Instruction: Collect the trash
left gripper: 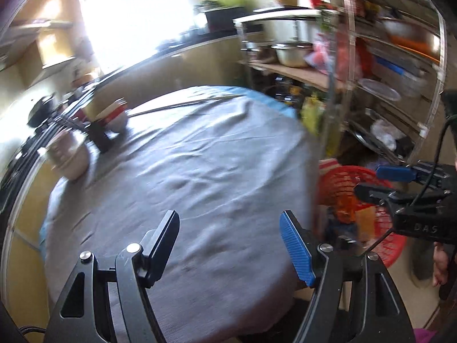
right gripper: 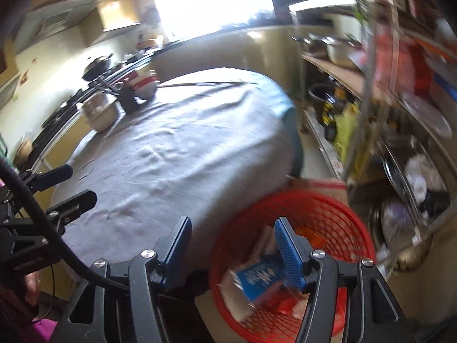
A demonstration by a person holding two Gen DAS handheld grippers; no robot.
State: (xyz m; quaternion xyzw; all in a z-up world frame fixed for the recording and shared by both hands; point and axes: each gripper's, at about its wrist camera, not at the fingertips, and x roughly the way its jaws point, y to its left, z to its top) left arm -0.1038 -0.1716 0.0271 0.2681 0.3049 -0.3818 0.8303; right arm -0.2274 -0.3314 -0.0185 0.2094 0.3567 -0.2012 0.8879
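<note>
A red mesh basket (right gripper: 337,214) stands on the floor beside the table; it holds trash, among it a blue and white carton (right gripper: 257,280) and other wrappers. It also shows in the left wrist view (left gripper: 342,188). My right gripper (right gripper: 232,228) is open and empty, at the table's near right edge above the basket's rim. My left gripper (left gripper: 228,223) is open and empty above the table's grey cloth (left gripper: 185,171). The right gripper also shows in the left wrist view (left gripper: 368,180), over the basket. The left gripper shows at the left of the right wrist view (right gripper: 80,183).
Bowls (left gripper: 71,154) and a red-and-white bowl (left gripper: 114,114) sit at the table's far left by a black stand (left gripper: 98,137). A thin stick (left gripper: 185,103) lies at the far edge. Metal shelves (left gripper: 385,71) with pots and plates stand on the right. A counter (left gripper: 171,57) runs behind.
</note>
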